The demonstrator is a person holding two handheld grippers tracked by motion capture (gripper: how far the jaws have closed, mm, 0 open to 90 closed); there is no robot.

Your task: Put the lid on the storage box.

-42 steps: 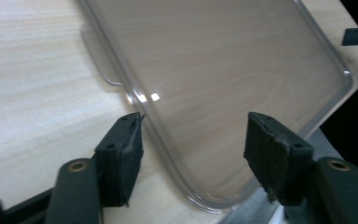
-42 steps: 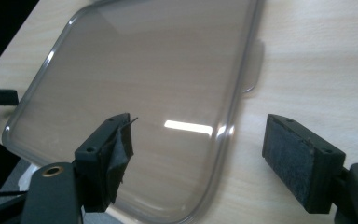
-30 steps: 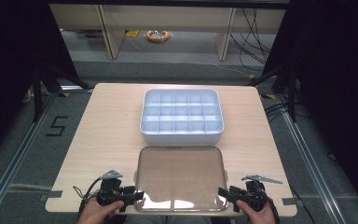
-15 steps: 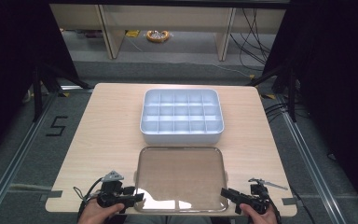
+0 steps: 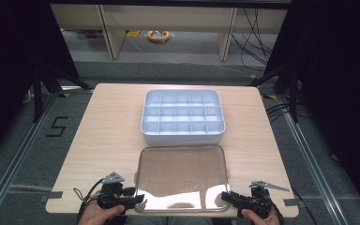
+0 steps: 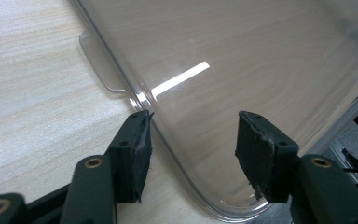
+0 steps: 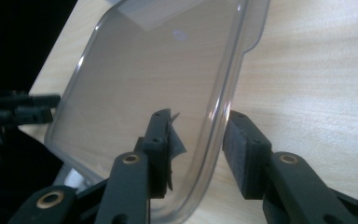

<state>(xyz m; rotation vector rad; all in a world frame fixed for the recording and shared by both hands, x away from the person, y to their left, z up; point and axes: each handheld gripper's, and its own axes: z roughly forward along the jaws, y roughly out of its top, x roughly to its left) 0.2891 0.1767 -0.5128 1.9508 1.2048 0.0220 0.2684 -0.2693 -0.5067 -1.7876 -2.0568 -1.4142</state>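
Pale wooden table (image 5: 108, 140), grey floor (image 5: 23, 154), left tongs (image 5: 138, 200) parted and opening, right tongs (image 5: 225, 198) closing around clear lid (image 5: 183, 176) rim.

Both hands (image 5: 104, 214) cropped by the high view's bottom edge. Clear lid (image 6: 242, 70) cut off at the left tool view's top and right. Yellowish thing (image 5: 159, 35) on the floor beyond the tabletop (image 5: 108, 122) too small to identify.

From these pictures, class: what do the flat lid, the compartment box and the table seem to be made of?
Lid: clear glossy plastic, probably; the wood grain shows through and light glints off it.
Compartment box: opaque pale plastic, smooth moulded dividers.
Table: light wood or wood-look laminate, matte grain; which one is unclear.
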